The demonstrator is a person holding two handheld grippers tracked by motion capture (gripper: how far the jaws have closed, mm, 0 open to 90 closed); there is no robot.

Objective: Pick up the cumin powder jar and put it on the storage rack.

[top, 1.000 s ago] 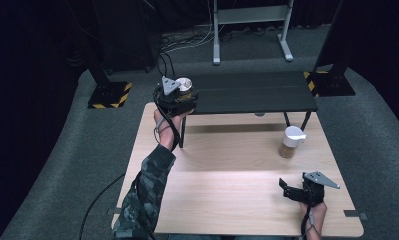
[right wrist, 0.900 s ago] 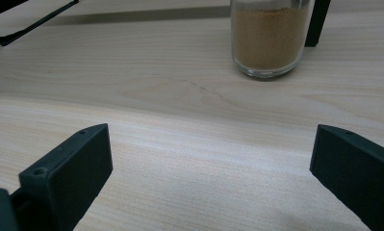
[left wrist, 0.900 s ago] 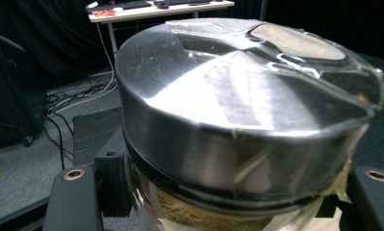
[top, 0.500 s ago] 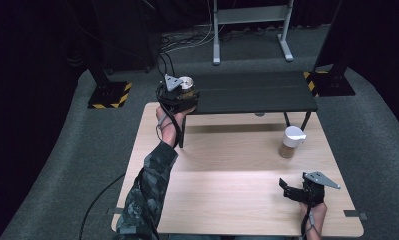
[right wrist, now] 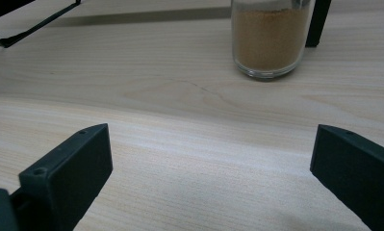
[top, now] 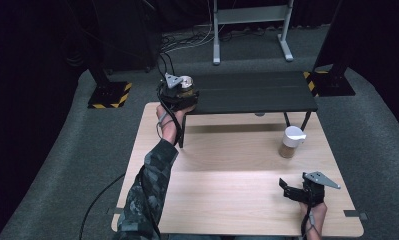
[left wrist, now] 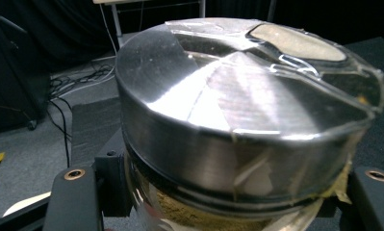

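**Jar held high at the left, its twin waiting at the right**

At the far left corner of the desk (top: 227,200), the left claw (top: 179,95) is closed on a jar (left wrist: 237,125) with a silver metal lid, held up beside the left end of the black shelf (top: 252,92). Its jaws press the glass just under the lid, where tan powder shows. Glass and polished metal look slippery and breakable, and the filling likely gives it some weight, so a hold below the lid rim seems safest. Further right, a second jar (top: 290,142) of powder, white-lidded, stands on the desk. At the near right, the right claw (top: 299,190) rests low, jaws spread wide and empty, facing that jar.
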